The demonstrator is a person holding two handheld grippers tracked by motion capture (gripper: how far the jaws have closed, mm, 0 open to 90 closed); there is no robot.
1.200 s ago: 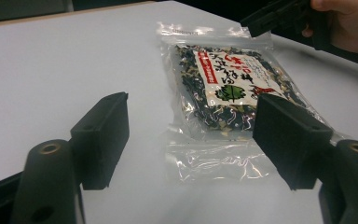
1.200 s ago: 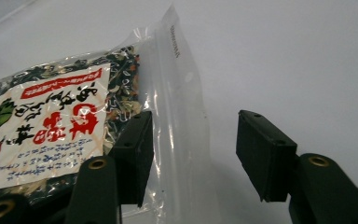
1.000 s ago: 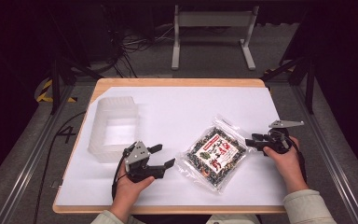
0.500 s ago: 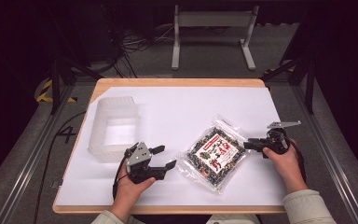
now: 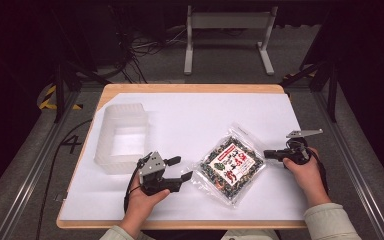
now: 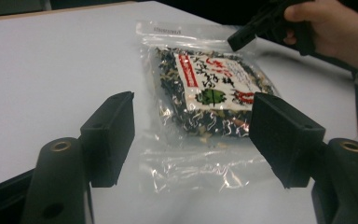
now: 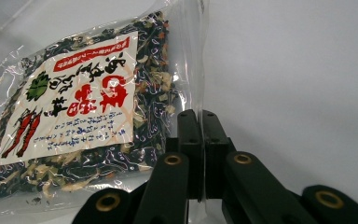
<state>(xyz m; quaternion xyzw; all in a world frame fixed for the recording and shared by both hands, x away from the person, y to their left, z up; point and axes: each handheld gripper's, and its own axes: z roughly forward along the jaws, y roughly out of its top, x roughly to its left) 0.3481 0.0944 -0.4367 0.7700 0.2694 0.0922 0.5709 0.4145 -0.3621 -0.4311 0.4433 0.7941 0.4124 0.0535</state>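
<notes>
the food packet [image 5: 231, 165] is lying flat mid-table, its long axis running diagonally, while the right gripper [image 5: 269, 154] is pinching its clear edge and the left gripper [image 5: 180, 169] is hovering beside it, jaws apart.

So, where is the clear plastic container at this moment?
In the high view, the clear plastic container stands on the table's left side, just beyond the left gripper, apart from the snack bag.
</notes>
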